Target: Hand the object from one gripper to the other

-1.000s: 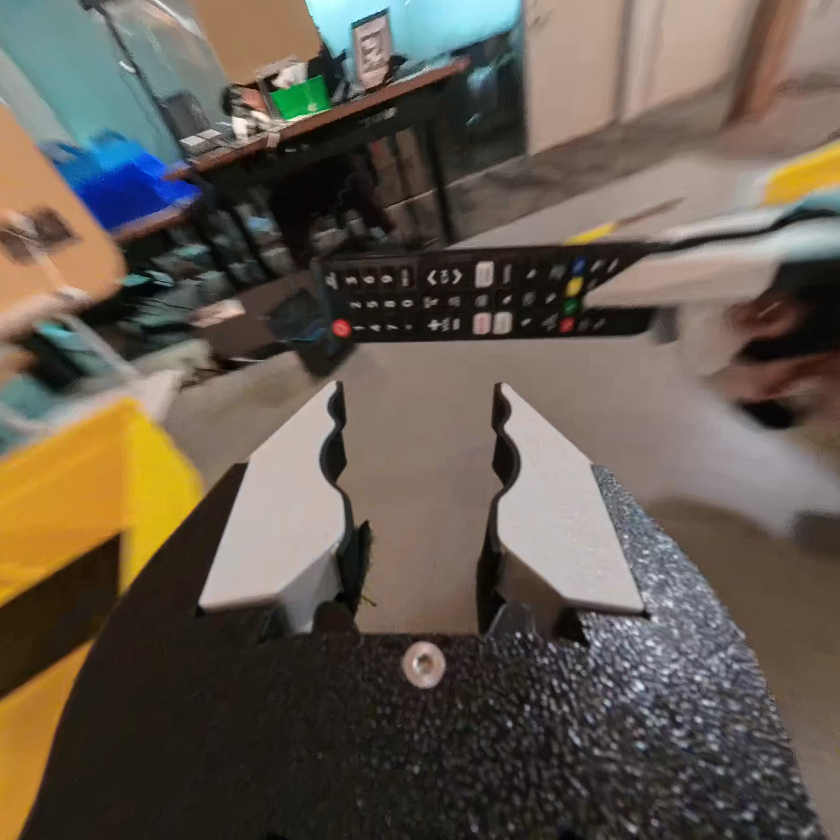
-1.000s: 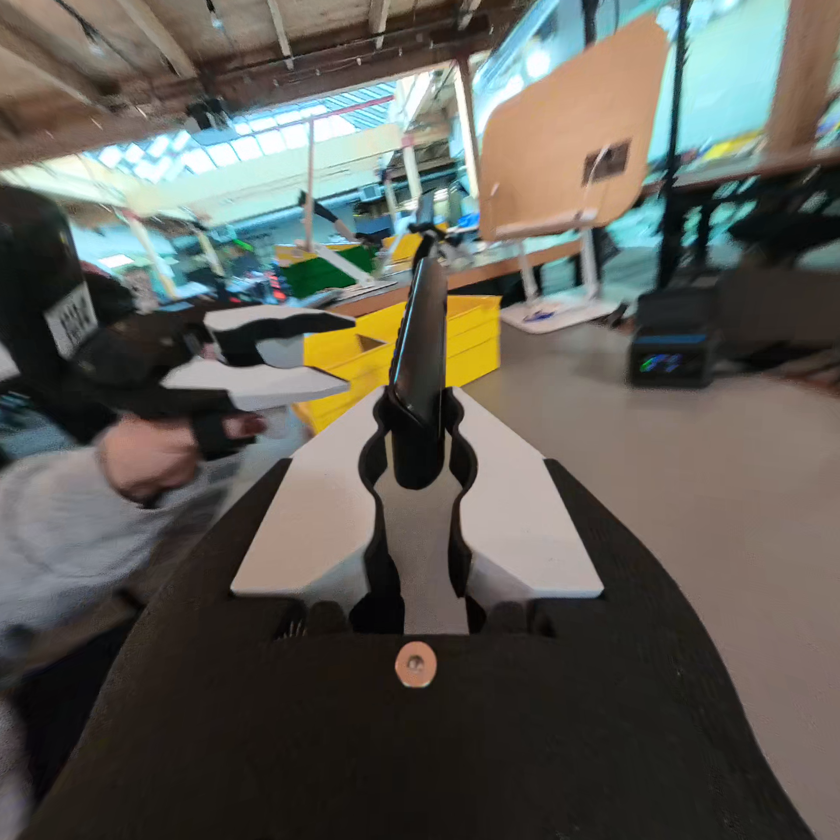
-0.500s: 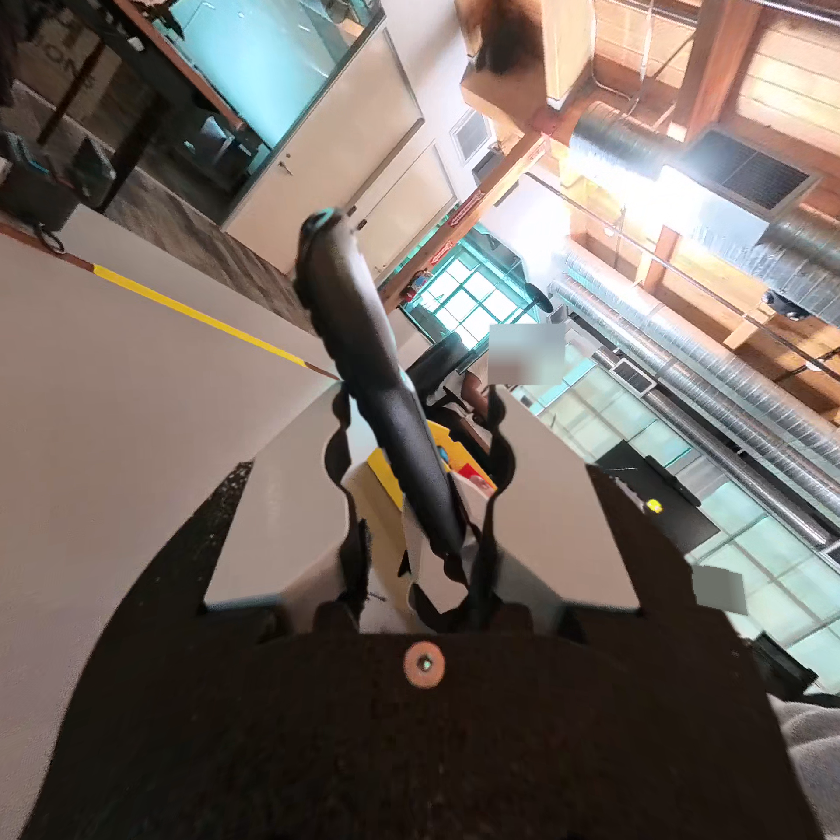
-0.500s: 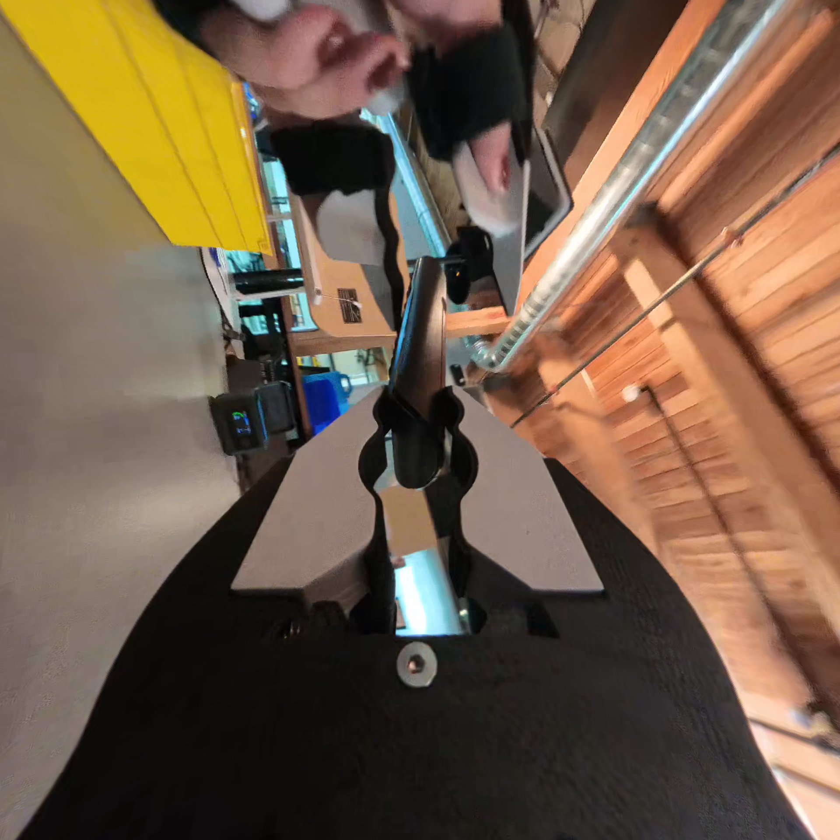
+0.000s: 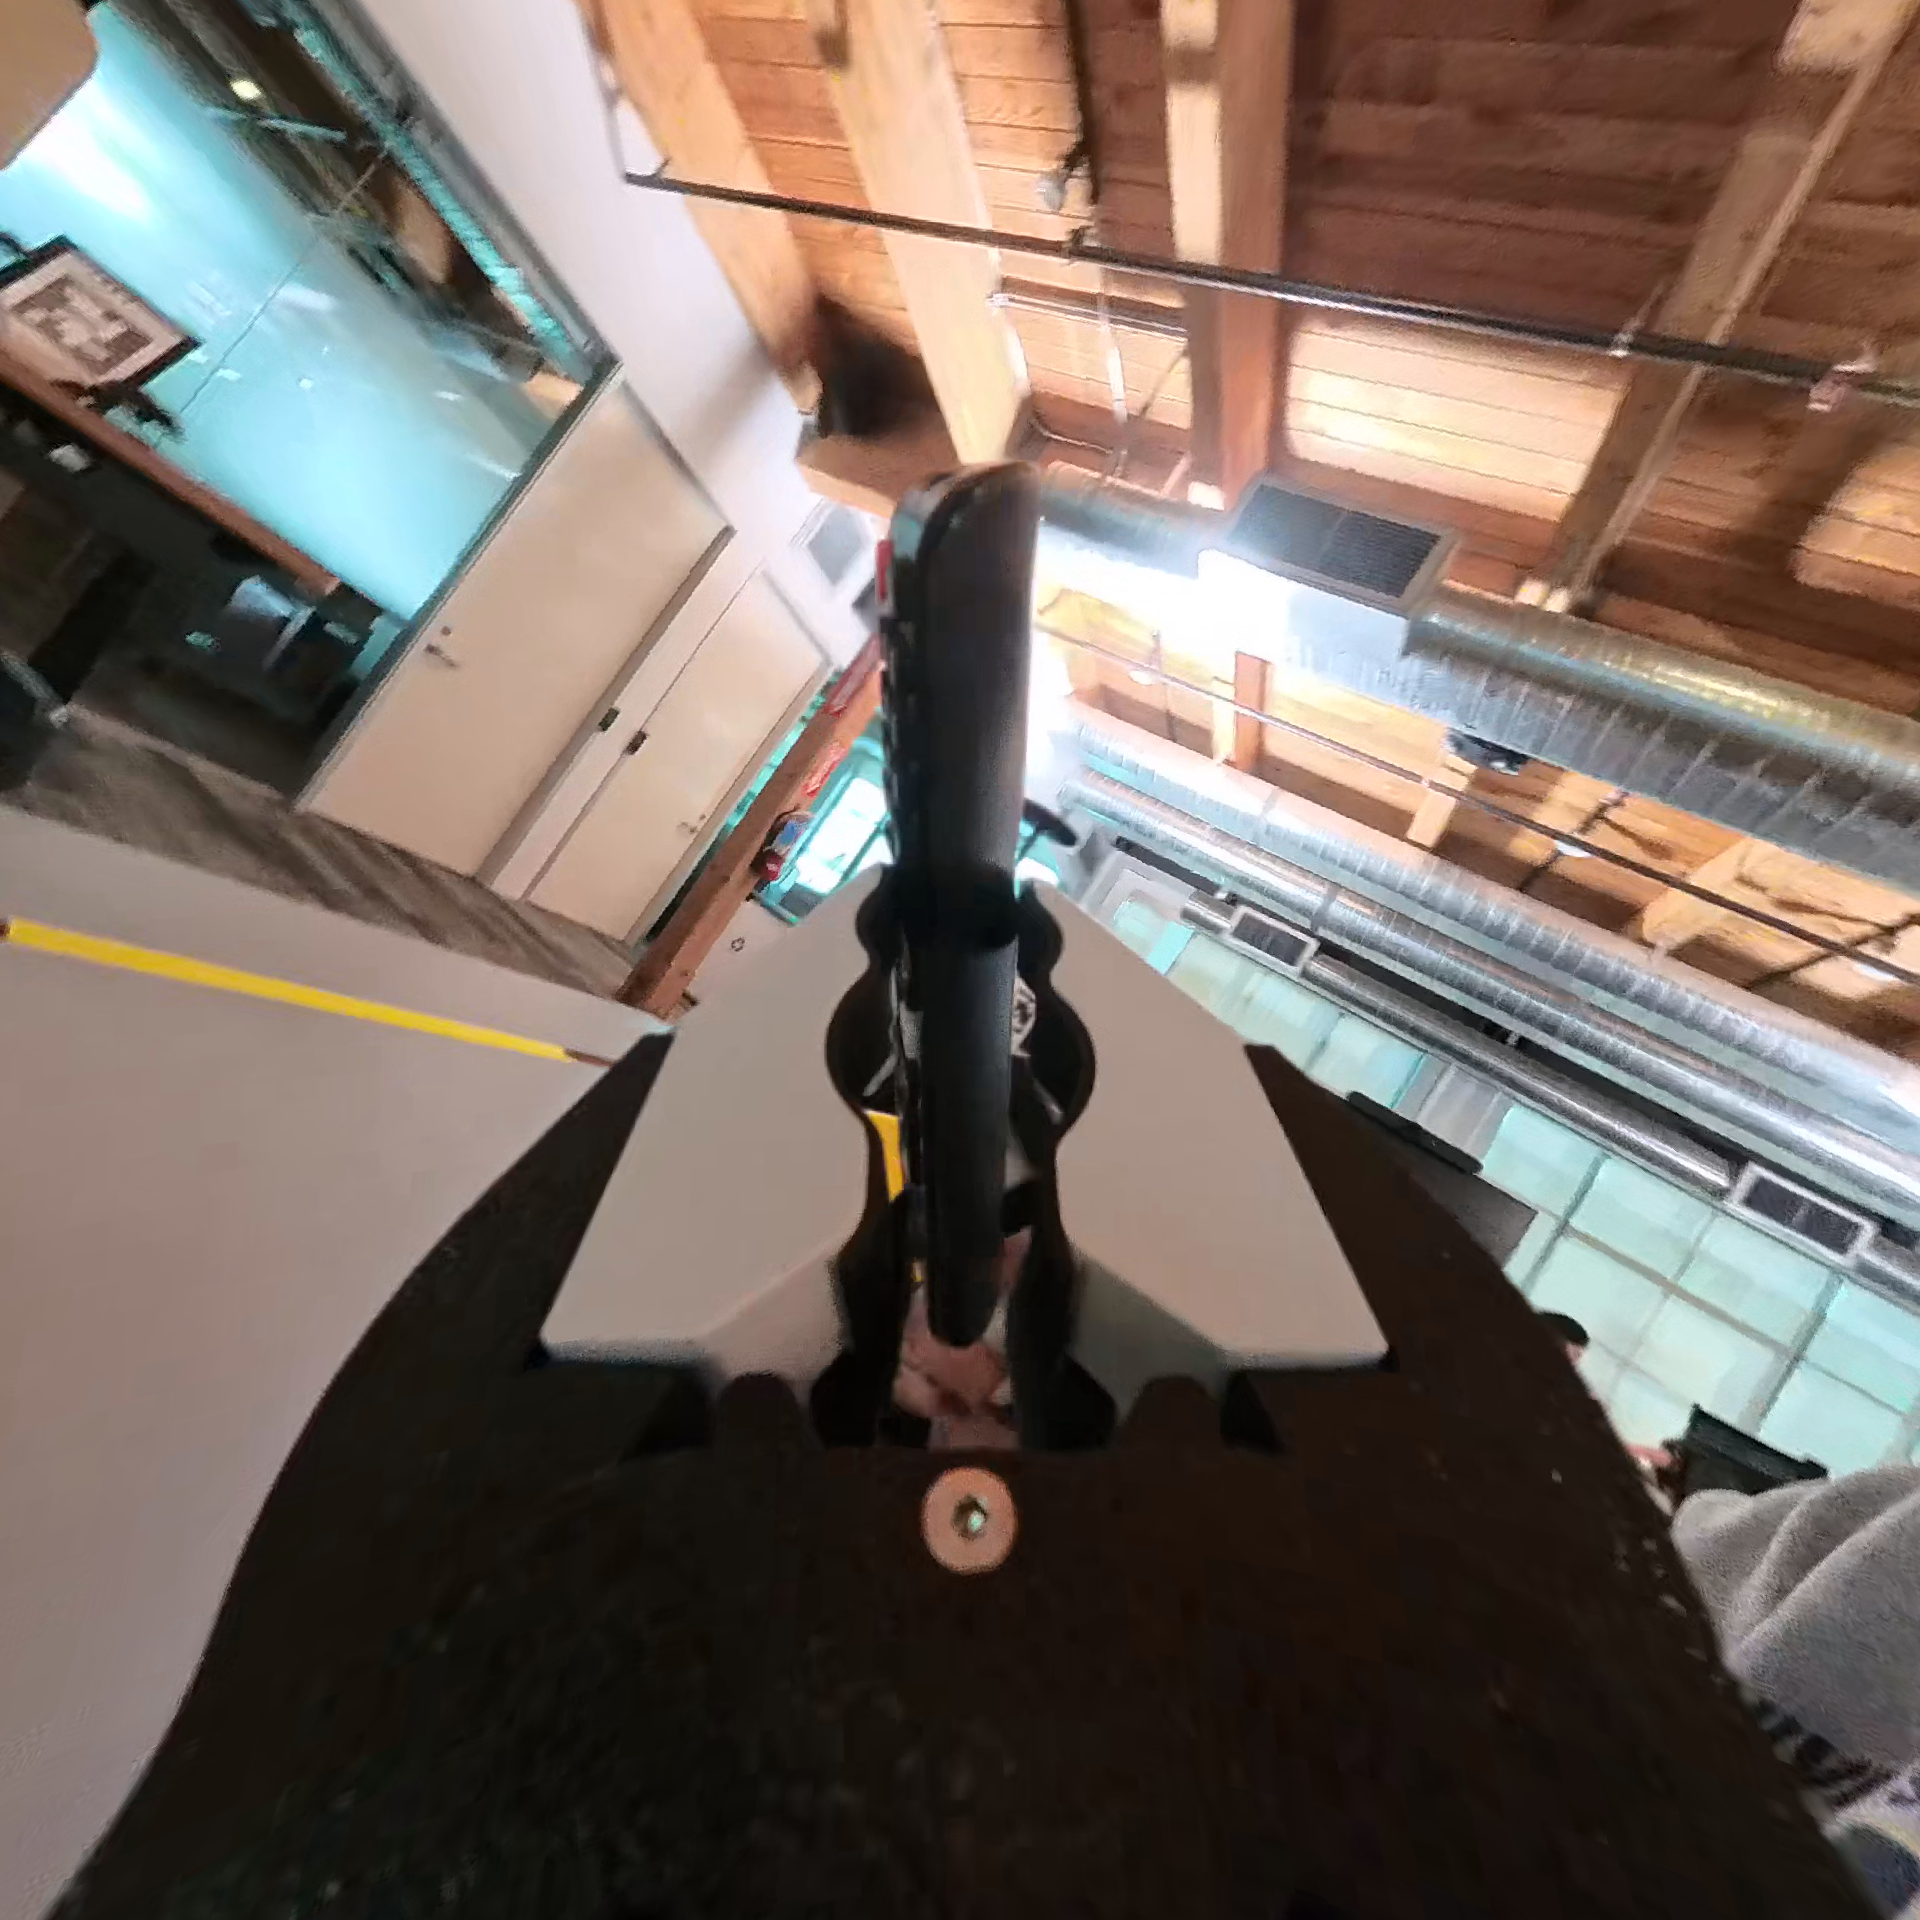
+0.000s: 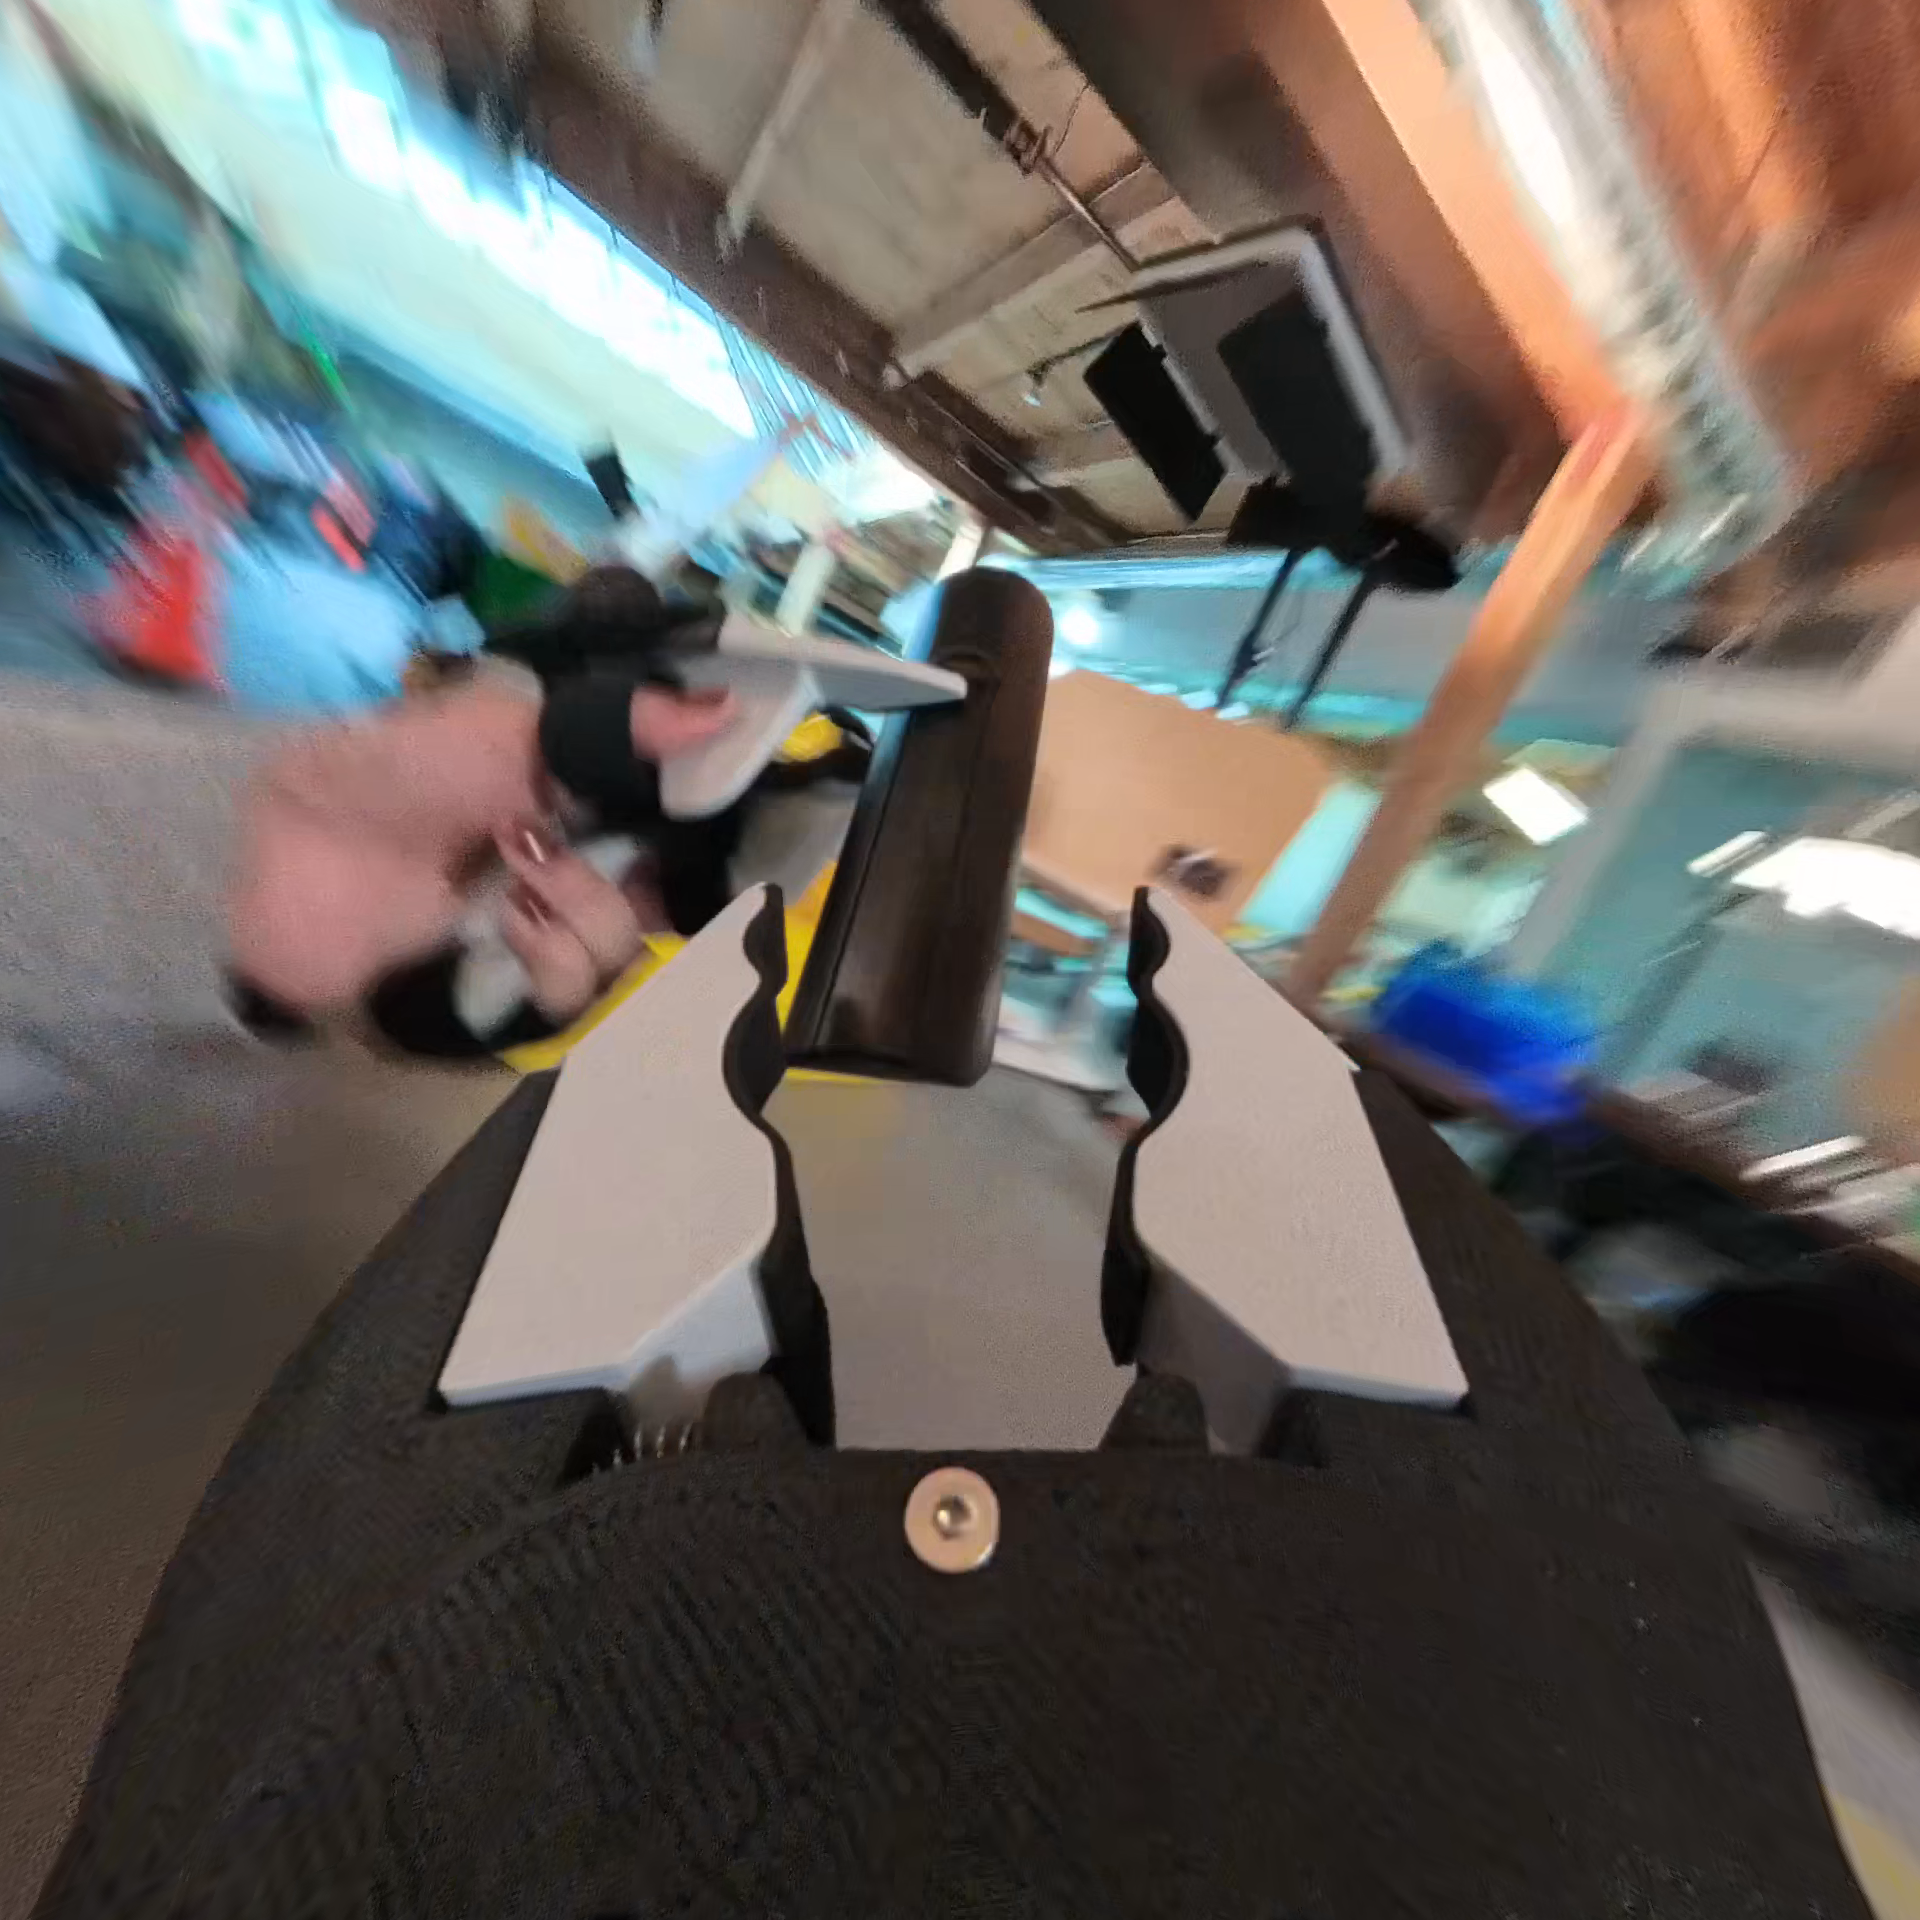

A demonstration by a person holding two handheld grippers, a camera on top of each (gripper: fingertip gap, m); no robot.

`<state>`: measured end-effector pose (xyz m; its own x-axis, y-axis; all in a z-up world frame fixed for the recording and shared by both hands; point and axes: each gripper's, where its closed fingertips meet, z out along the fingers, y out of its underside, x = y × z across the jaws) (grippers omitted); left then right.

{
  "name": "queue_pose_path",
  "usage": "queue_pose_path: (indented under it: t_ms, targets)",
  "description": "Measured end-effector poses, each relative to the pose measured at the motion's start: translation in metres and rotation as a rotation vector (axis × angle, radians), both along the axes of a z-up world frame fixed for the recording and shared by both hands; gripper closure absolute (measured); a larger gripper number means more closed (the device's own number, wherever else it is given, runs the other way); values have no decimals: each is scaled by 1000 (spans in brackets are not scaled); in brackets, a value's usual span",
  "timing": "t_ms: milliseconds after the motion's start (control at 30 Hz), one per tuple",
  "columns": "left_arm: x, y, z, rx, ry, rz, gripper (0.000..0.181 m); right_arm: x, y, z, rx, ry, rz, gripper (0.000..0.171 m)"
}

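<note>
Now: remote in left claw, right claw spread

Left claw [image 5: 961, 935] is clamped on the black remote [image 5: 961, 831], which stands edge-on between its grey fingers [image 5: 727, 1174] and points up toward the wooden ceiling [image 5: 1403, 208]. Right claw [image 6: 951, 914] is spread wide and holds nothing; the remote's [image 6: 925, 831] near end sits just beyond its fingertips, apart from them. Left claw [image 6: 883, 686] shows at far left there, pinching the remote's far end. Yellow container [image 6: 665, 956] behind: contents hidden, blurred.
</note>
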<state>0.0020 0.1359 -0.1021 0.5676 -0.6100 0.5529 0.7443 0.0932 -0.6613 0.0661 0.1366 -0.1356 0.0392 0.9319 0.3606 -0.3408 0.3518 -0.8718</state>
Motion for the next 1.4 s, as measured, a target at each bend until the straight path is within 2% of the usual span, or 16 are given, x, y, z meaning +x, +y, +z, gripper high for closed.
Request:
queue_pose_path:
  t_ms: [100, 200, 267, 367, 500, 567, 633, 800, 900, 1000, 1133, 1200, 1267, 1333, 1400]
  targets:
    - [12, -8, 9, 99, 37, -58, 162, -6, 3, -4, -541, -111, 371, 100]
    - [33, -6, 3, 88, 121, -151, 162, -9, -6, -16, -805, -250, 646, 95]
    - [47, 0, -7, 25, 188, -214, 162, -5, -14, -18, -835, -281, 752, 107]
    - [58, 5, -21, -45, 289, -229, 161, -3, -19, -31, -736, -365, 726, 139]
    - [66, 5, -23, -53, 365, -218, 161, 0, -20, -40, -630, -426, 677, 147]
    - [63, 6, -23, -71, 392, -162, 159, 0, -14, -40, -571, -409, 613, 148]
    - [58, 5, -20, -76, 392, -112, 138, -2, -4, -44, -465, -394, 485, 148]
    - [36, -2, -21, -167, 288, -54, 83, -1, 30, -47, 73, -293, 3, 149]
    - [29, -1, -31, -241, 290, 16, 73, -2, 38, -41, 321, -243, -236, 149]
    - [37, 0, -30, -249, 168, -20, 81, -2, 41, -34, 556, -185, -456, 149]
    - [32, 5, -27, -206, 6, 43, 110, -2, 35, -28, 1011, -104, -763, 149]
    - [31, 7, -29, -194, -44, 68, 118, -7, 25, -32, 1105, -85, -766, 150]
    - [27, 7, -31, -178, -75, 97, 146, -7, 18, -29, 1130, -57, -773, 149]
    - [25, 6, -32, -166, -85, 106, 150, -7, 16, -28, 1110, -56, -749, 149]
    - [23, 5, -32, -150, -49, 110, 154, -9, 11, -36, 1023, -79, -633, 147]
